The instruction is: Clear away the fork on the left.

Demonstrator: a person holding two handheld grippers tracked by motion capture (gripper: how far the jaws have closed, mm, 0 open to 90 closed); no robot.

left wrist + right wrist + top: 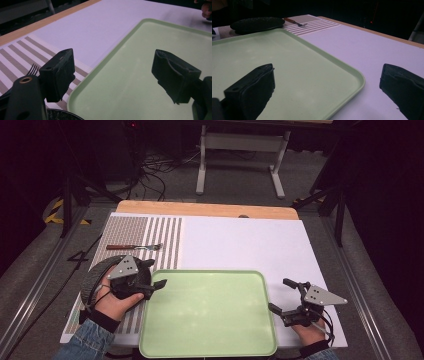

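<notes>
Hovering at the tray's near-left corner, the left claw has its jaws apart with nothing between them; in the left gripper view one jaw hangs over the striped mat and the other over the tray's pale green floor. The person's left hand grips it from behind, a denim sleeve coming in at the tabletop's near edge. Under that hand lies a dark round plate, resting on the striped mat just beside the tray's left rim; whether they touch I cannot tell. In the right gripper view the plate sits beyond the tray's far rim.

A fork with a reddish-brown handle lies on the striped mat farther toward the tabletop's far-left corner, apart from the plate, tines pointing toward the middle of the tabletop. Its tines peek past the left jaw in the left gripper view, and it shows small behind the plate as the fork in the right gripper view.

The right claw stands at the tray's right edge near the tabletop's near-right corner, jaws wide apart and holding nothing: one over the tray, one over the white sheet. The tray itself lies flat at the middle of the near edge, bare.
</notes>
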